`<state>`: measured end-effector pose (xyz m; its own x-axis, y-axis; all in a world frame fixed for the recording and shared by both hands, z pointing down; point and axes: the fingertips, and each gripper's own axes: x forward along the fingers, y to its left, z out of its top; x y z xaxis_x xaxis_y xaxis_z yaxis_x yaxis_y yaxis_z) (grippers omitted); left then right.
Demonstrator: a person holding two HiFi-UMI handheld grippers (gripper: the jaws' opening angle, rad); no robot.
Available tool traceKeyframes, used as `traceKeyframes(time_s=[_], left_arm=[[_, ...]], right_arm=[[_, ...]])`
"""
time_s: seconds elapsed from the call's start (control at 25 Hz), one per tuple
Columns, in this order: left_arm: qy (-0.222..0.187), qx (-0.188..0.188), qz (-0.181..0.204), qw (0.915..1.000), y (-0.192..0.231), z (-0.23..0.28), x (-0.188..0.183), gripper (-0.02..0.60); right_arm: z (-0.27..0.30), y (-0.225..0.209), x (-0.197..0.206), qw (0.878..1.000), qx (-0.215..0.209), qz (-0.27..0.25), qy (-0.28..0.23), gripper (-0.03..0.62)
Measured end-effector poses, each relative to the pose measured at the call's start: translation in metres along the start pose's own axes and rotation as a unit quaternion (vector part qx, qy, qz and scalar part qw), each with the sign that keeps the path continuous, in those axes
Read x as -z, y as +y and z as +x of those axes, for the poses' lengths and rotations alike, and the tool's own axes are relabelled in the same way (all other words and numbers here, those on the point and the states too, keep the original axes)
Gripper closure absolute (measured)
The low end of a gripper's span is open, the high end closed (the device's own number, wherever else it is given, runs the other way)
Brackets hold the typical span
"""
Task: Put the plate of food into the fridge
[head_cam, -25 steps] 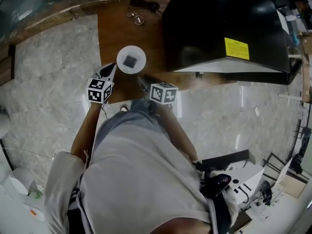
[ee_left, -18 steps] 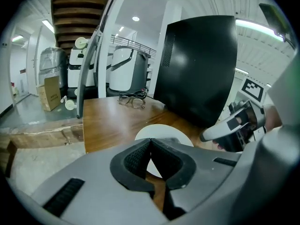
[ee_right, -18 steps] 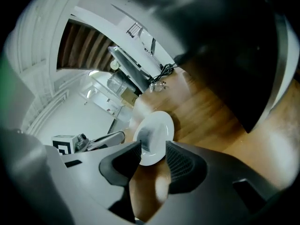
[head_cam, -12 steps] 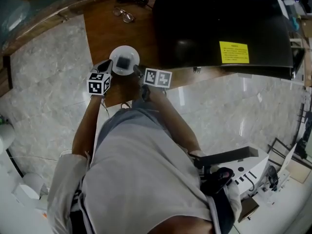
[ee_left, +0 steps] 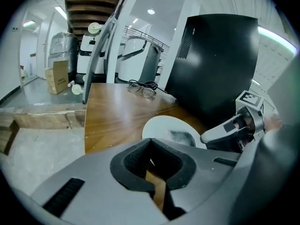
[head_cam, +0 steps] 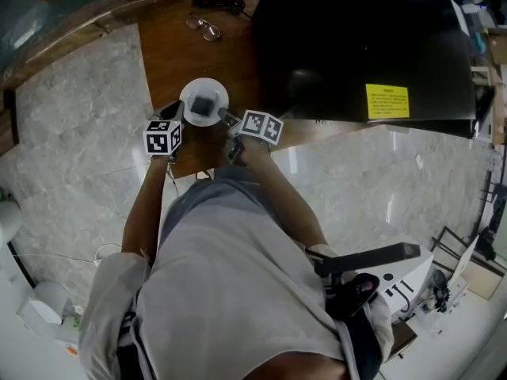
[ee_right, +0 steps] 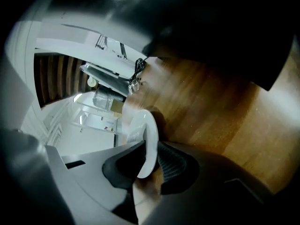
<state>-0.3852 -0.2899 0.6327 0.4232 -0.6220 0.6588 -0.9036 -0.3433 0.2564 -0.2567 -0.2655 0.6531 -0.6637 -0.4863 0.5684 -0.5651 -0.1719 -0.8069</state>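
Observation:
A white plate with a dark piece of food on it sits on the wooden table. My right gripper is at the plate's right rim. In the right gripper view that rim stands between the pads of the right gripper, whose jaws are closing around it with a thin gap still showing. My left gripper is just left of the plate, shut and empty. The left gripper view shows the plate beyond the left gripper. The black fridge stands to the right, door closed.
A pair of glasses and a dark cable lie farther back on the table. The table's near edge is by the person's body, with marble floor to the left. The fridge rises close behind the plate.
The right gripper has moved in to the plate's right rim. The left gripper has drawn closer to the plate's left side.

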Motion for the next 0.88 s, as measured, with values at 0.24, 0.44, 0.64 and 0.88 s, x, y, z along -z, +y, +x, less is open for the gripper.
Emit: traceKeyframes(time_s=[0.24,0.44,0.64,0.88], left_arm=[[0.009,-0.007,-0.01,0.9999,0.007,0.008,-0.001,0.563],[0.035,0.019,0.004,0.9992,-0.001,0.008,0.007,0.563],[0.041,0.008,0.079,0.996,-0.012,0.013,0.014,0.563],[0.026,0.005,0.1,0.9946,-0.015,0.013,0.018,0.563]], right_arm=[[0.009,0.0,-0.006,0.996,-0.047,0.068,-0.023,0.54],[0.008,0.004,0.007,0.984,-0.112,0.133,-0.027,0.554],[0.02,0.017,0.014,0.985,-0.126,0.113,-0.028,0.565],[0.017,0.014,0.019,0.984,-0.133,0.11,-0.043,0.569]])
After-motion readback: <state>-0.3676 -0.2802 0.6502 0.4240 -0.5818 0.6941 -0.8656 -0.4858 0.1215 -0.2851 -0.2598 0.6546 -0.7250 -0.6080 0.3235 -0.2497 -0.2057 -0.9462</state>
